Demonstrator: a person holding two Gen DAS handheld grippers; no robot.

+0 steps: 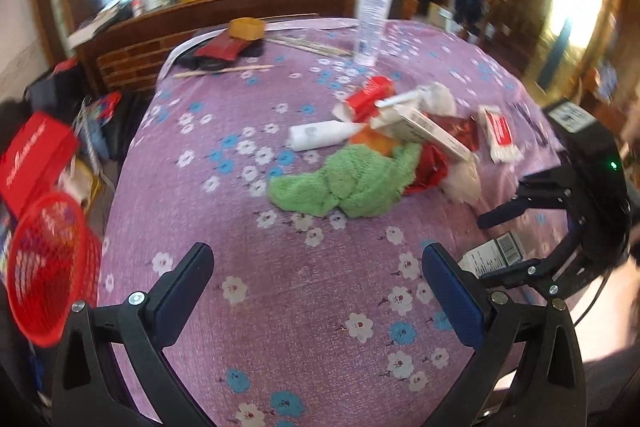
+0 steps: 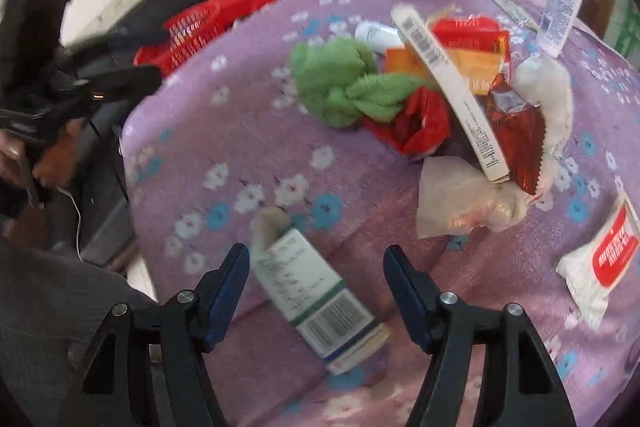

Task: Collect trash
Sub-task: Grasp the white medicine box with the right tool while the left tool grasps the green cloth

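Jaws of the right gripper (image 2: 316,291) gape wide around the small white-green barcoded carton (image 2: 316,301), which lies flat on the purple floral surface (image 2: 240,147), long axis diagonal; left gripper (image 1: 318,291), open, empty, farther.

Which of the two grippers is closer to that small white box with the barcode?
Right. The right gripper is open with its fingers either side of the box; the left gripper hovers over bare cloth beside it.
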